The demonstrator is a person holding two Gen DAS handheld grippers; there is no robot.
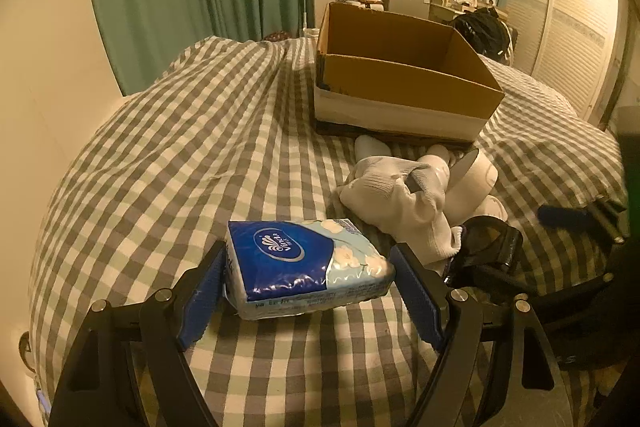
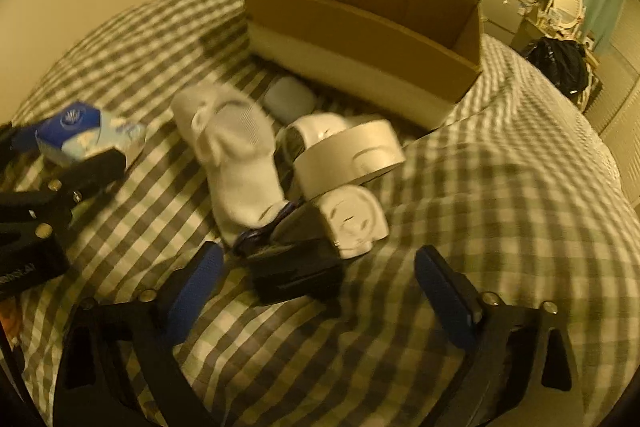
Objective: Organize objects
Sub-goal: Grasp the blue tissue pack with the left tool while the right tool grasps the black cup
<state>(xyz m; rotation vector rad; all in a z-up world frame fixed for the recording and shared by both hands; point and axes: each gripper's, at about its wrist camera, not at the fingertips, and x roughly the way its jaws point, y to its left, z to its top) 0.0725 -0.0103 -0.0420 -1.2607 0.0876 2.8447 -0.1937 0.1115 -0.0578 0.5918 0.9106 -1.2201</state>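
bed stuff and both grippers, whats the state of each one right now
left gripper: open, fingers either side of the tissue pack
tissue pack: sealed, lying flat on the bed
right gripper: open, holding nothing
cardboard box: open-topped, nothing seen inside
white sock: crumpled, outside the box
tape roll: tilted against the pile

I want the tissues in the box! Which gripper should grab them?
Left. The left gripper is open with the tissue pack between its fingers; the right gripper is open near the black object instead.
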